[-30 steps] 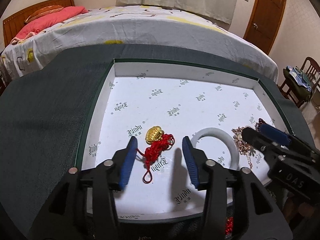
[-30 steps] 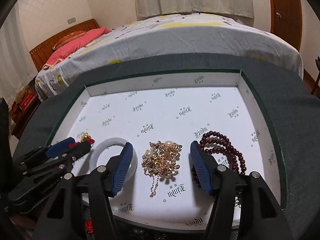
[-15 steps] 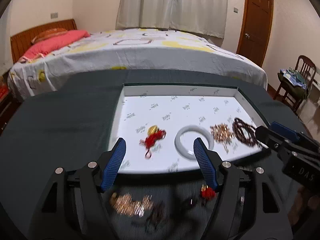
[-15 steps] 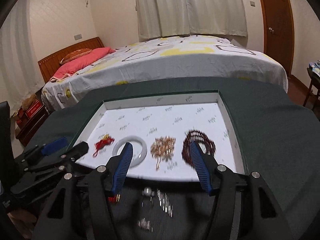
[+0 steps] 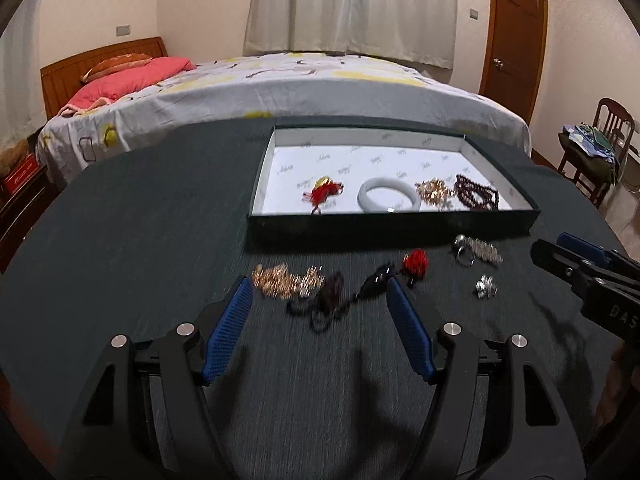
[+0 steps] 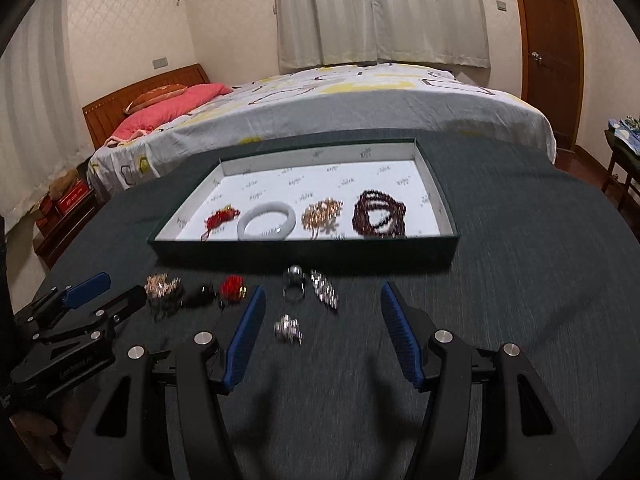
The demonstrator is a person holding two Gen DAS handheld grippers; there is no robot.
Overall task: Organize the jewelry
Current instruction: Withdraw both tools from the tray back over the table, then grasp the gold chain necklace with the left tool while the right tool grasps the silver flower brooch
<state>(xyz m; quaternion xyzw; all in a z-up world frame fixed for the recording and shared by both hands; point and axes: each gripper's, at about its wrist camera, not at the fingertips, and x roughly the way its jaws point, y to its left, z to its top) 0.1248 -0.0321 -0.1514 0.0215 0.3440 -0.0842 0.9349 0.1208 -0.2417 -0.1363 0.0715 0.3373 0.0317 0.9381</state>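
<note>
A green tray [image 5: 392, 224] lined in white holds a red tassel charm [image 5: 324, 192], a white bangle [image 5: 388, 200], a gold chain [image 5: 432, 190] and a dark bead bracelet [image 5: 478, 196]. Loose jewelry lies on the dark cloth in front of it: a gold chain [image 5: 286, 280], a black cord [image 5: 328, 304], a red tassel [image 5: 416, 262], a ring [image 6: 294, 280], a silver clip [image 6: 324, 292] and a small silver piece [image 6: 288, 328]. My left gripper [image 5: 320, 292] hovers open near the black cord. My right gripper [image 6: 322, 298] hovers open near the silver pieces. Neither holds anything.
The round table [image 5: 120, 240] is covered in dark green cloth. A bed [image 5: 300, 88] with a pink pillow stands right behind it. A wooden door [image 5: 516, 40] and a chair [image 5: 600, 144] piled with clothes are at the right.
Both grippers have pulled back out of the tray toward the table's near side. The left jaws have widened. Loose jewelry in front of the tray has come into view.
</note>
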